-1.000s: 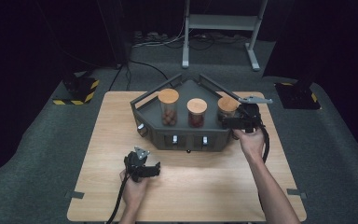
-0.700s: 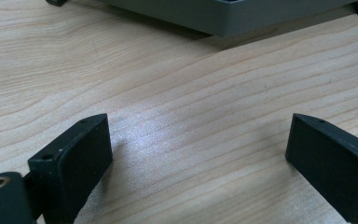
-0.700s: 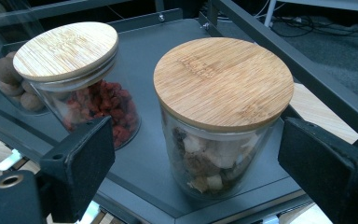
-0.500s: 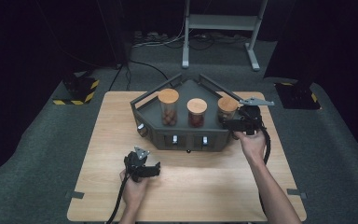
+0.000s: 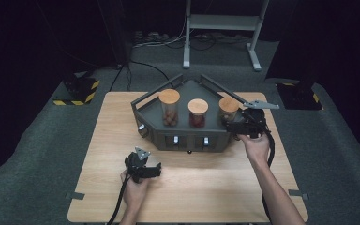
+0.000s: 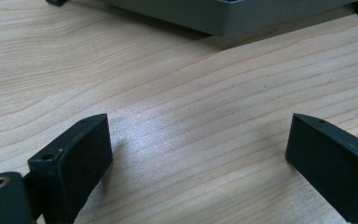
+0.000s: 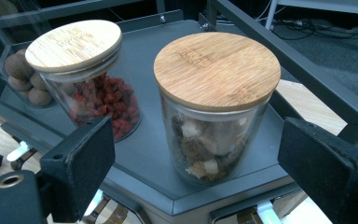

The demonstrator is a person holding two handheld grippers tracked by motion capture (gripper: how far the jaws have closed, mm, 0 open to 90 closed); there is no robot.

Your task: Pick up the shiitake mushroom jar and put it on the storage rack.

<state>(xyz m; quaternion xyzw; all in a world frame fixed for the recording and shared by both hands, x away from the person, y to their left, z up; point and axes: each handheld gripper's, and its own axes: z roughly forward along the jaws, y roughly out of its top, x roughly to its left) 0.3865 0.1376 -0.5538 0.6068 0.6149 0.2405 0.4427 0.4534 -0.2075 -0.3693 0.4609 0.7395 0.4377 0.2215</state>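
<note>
Right gripper (image 7: 191, 154): jaws spread wide, lined up on the nearest jar (image 7: 216, 107), gripping nothing.
Jar: upright at the right end of the grey rack (image 5: 187, 91), wooden lid (image 7: 216, 70) resting on top.
Left gripper (image 6: 198, 154): released, low over the bare counter (image 6: 191, 93).
Risk: an off-centre squeeze could likely tip the glass, or nudge the neighbouring red-filled jar (image 7: 88, 79).

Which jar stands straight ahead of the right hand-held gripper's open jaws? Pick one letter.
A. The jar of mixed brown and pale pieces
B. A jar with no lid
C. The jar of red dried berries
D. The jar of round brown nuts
A: in the right gripper view the right hand-held gripper has its open jaws either side of, and clear of, the jar of mixed brown and pale pieces, wooden lid on.
</note>
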